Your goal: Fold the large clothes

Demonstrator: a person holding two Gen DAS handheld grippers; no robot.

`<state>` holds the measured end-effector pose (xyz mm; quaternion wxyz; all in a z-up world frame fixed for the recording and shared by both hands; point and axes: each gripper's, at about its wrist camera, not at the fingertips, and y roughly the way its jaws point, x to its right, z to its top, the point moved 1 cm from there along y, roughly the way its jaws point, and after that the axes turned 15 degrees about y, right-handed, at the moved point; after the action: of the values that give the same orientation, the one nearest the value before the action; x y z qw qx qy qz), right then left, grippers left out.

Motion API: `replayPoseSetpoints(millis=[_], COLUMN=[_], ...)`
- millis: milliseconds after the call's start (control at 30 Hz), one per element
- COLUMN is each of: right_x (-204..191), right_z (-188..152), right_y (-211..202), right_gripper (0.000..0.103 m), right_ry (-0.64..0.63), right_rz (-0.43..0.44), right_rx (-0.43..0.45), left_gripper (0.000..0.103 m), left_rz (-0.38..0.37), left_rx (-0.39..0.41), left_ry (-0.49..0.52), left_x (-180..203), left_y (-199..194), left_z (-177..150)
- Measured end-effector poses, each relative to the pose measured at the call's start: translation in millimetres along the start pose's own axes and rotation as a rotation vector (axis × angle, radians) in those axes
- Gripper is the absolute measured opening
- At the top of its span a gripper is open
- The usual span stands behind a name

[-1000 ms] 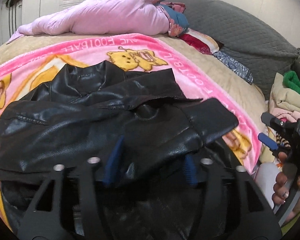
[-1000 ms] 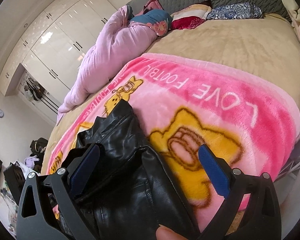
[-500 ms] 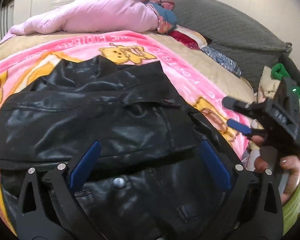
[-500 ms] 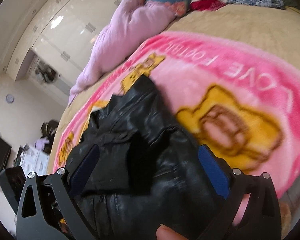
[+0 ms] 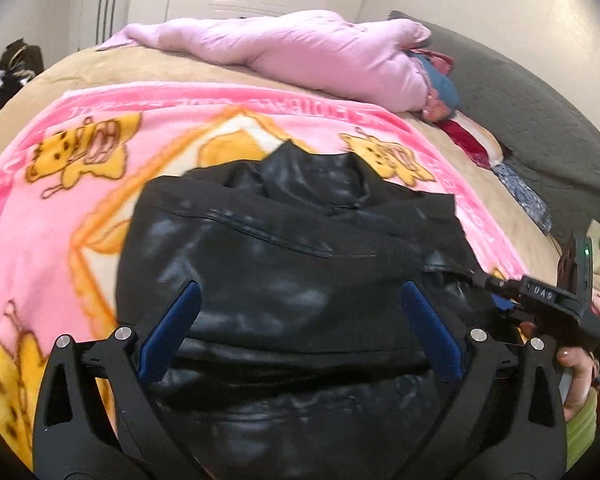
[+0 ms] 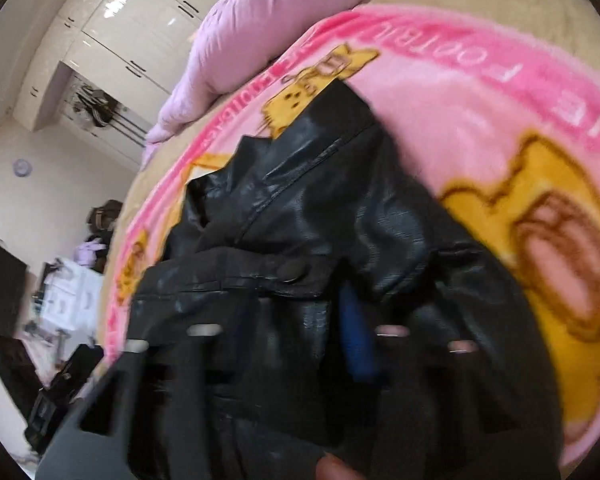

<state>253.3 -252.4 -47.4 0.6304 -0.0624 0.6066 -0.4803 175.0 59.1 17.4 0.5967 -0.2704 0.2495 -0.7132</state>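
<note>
Lying between the spread left tongs (image 5: 300, 336): the jacket (image 5: 292, 248).

jacket (image 5: 292, 248) on blanket (image 5: 60, 216), quilt (image 5: 300, 52) behind, headboard (image 5: 532, 112) right

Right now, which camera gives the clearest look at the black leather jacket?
The left wrist view: the black leather jacket lies whole and centred on the pink blanket. The right wrist view is blurred, showing only its folds close up.
</note>
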Motion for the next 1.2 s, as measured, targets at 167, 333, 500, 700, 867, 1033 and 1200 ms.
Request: replayPoseSetpoints(millis=[167,333,500,700,867,1033,1200], right_x=[-39.6,-78.6,-76.3,-51.1,-43.1,-38.7,-45.1], right_z=[-0.1,1.8,4.7,3.6,1.3,3.1,-0.8], right_y=[-21.7,-48.0,-31.9,-16.3,-10.8,-26.8,-23.7], right_gripper=[0.01,0.009,0.01,0.01,0.019,0.048,0.049], right_ry=[-0.166,-0.354,-0.426,-0.378,-0.355,-0.321,-0.291], right_rz=[0.062,0.06,-0.033,-0.052,-0.077,-0.104,-0.064], right_rx=[0.102,0.227,0.25,0.222,0.217,0.296,0.249], left_gripper=[0.094,0.094,0.094,0.094,0.094,0.094,0.069], left_rz=[-0.001,-0.006,-0.005,0.035,0.051,0.043,0.029], left_rx=[0.008,0.021,0.014,0.005,-0.027,-0.053,-0.068], left_ry=[0.016,0.052,0.018,-0.016,-0.024,-0.009,0.043], left_x=[-2.9,9.6,3.9,-18.6,-30.6,-27.7,-13.3], left_y=[8.2,18.1,24.2,23.7,34.3,48.6,60.2], left_z=[15.7,33.9,33.1,29.7,24.3,13.7,5.4])
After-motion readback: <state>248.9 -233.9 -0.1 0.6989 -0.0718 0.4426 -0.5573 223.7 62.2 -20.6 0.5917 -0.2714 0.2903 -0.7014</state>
